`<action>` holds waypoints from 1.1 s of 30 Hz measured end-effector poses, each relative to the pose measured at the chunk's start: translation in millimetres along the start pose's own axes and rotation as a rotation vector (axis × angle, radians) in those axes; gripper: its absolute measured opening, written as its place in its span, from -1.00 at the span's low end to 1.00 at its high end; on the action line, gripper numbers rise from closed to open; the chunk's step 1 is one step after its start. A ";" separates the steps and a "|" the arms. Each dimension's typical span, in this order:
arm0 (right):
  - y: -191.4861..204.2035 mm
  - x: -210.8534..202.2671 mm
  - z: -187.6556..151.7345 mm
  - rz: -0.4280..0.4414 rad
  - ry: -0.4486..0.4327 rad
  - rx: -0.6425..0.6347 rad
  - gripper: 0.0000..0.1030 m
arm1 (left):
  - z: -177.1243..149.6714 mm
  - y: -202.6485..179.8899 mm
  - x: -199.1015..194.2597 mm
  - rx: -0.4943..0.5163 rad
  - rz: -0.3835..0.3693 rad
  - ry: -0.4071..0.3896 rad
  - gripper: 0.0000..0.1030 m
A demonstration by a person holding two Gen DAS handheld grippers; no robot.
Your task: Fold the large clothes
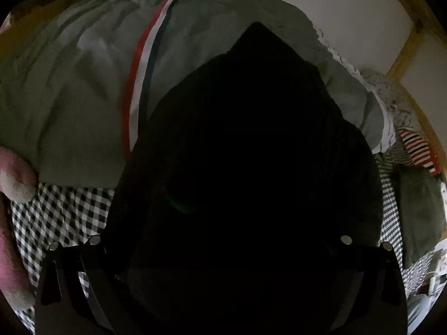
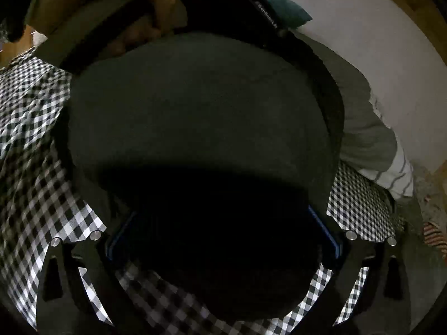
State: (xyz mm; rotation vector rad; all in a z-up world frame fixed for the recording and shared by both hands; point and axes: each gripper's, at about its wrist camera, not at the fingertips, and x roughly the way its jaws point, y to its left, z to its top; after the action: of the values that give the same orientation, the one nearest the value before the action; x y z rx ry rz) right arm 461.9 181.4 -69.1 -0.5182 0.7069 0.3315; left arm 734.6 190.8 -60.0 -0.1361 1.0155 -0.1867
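Observation:
A large black garment (image 1: 251, 153) fills the middle of the left wrist view and hides my left gripper's fingertips; it hangs in front of a grey garment with a red, white and navy stripe (image 1: 83, 83). In the right wrist view the same dark garment (image 2: 195, 106) bulges over my right gripper (image 2: 220, 234), whose blue-edged fingers (image 2: 324, 229) stand wide apart around the cloth. The other handheld gripper and a hand (image 2: 156, 8) show at the top of that view.
A black-and-white checked sheet (image 1: 64, 212) covers the bed (image 2: 33, 167). A pink plush item (image 1: 14, 173) lies at the left. A green cloth (image 1: 419, 217) and a striped cloth (image 1: 416, 148) lie at the right. A white wall (image 1: 349, 19) and wooden frame (image 1: 408, 47) stand behind.

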 end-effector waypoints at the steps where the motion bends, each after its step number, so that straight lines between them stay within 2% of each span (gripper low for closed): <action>1: -4.0 -2.6 -1.6 0.029 0.001 0.003 0.97 | -3.4 -5.0 -11.3 -0.009 0.017 -0.007 0.92; 2: -5.8 -4.5 -3.6 0.048 0.006 -0.007 0.97 | -8.9 -11.8 -29.3 -0.020 0.039 -0.040 0.92; 3: -7.4 -6.3 -3.8 0.060 0.007 -0.018 0.96 | -23.3 -18.6 -54.7 -0.030 0.052 -0.121 0.92; 5: -18.1 -16.0 -4.2 0.144 -0.018 -0.006 0.96 | -54.5 -33.1 -81.6 -0.038 0.088 -0.217 0.91; 7: -55.9 -39.4 -5.3 0.385 -0.041 0.115 0.95 | -82.4 -41.6 -83.5 -0.021 0.138 -0.206 0.92; 8: -81.0 -54.1 -5.0 0.516 -0.073 0.215 0.95 | -97.1 -43.1 -85.7 -0.033 0.161 -0.234 0.92; 9: -105.3 -69.5 -5.2 0.603 -0.126 0.308 0.95 | -108.7 -44.2 -87.9 -0.042 0.169 -0.270 0.92; 10: -126.2 -82.3 -4.8 0.646 -0.179 0.378 0.95 | -115.7 -44.0 -90.1 -0.050 0.172 -0.285 0.92; 11: -142.3 -90.5 -1.9 0.644 -0.213 0.423 0.95 | -122.0 -42.6 -91.6 -0.070 0.173 -0.303 0.92; 13: -173.3 -93.6 22.9 0.506 -0.219 0.484 0.95 | -125.8 -37.0 -93.1 -0.084 0.165 -0.315 0.92; 14: -180.2 -80.6 42.4 0.452 -0.173 0.486 0.95 | -124.4 -37.3 -91.0 -0.077 0.164 -0.313 0.92; 17: -170.1 -27.1 96.2 0.432 -0.034 0.440 0.95 | -128.8 -28.6 -89.6 -0.077 0.148 -0.332 0.92; 20: -130.1 58.2 146.9 0.328 0.197 0.356 0.95 | -140.3 -15.9 -92.1 -0.068 0.160 -0.354 0.92; 22: -113.2 98.4 157.4 0.306 0.317 0.268 0.96 | -144.0 -10.8 -91.7 -0.078 0.204 -0.335 0.92; 24: -106.7 126.0 156.3 0.357 0.405 0.274 0.96 | -142.7 -6.8 -100.6 -0.119 0.201 -0.311 0.91; 25: -105.5 136.2 155.2 0.363 0.435 0.280 0.96 | -144.3 -7.8 -115.5 -0.138 0.181 -0.326 0.91; 27: -104.6 148.3 155.3 0.367 0.467 0.287 0.96 | -151.0 -20.2 -149.4 -0.119 0.127 -0.399 0.91; 28: -105.1 151.1 155.8 0.371 0.480 0.293 0.96 | -152.4 -26.7 -156.3 -0.096 0.108 -0.406 0.91; 30: -100.3 145.4 157.7 0.358 0.484 0.275 0.96 | -151.3 -40.7 -151.6 -0.031 0.107 -0.359 0.91; 31: -98.9 138.5 158.5 0.345 0.478 0.269 0.95 | -151.1 -43.5 -132.2 -0.007 0.135 -0.296 0.91; 33: -100.7 110.4 154.6 0.312 0.432 0.264 0.95 | -158.6 -42.2 -115.9 -0.005 0.120 -0.282 0.91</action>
State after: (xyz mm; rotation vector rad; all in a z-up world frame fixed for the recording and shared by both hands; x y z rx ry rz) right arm 668.5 196.8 -11.8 -0.2247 1.2379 0.4145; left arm 535.9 170.8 -38.0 -0.1022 0.7406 -0.0533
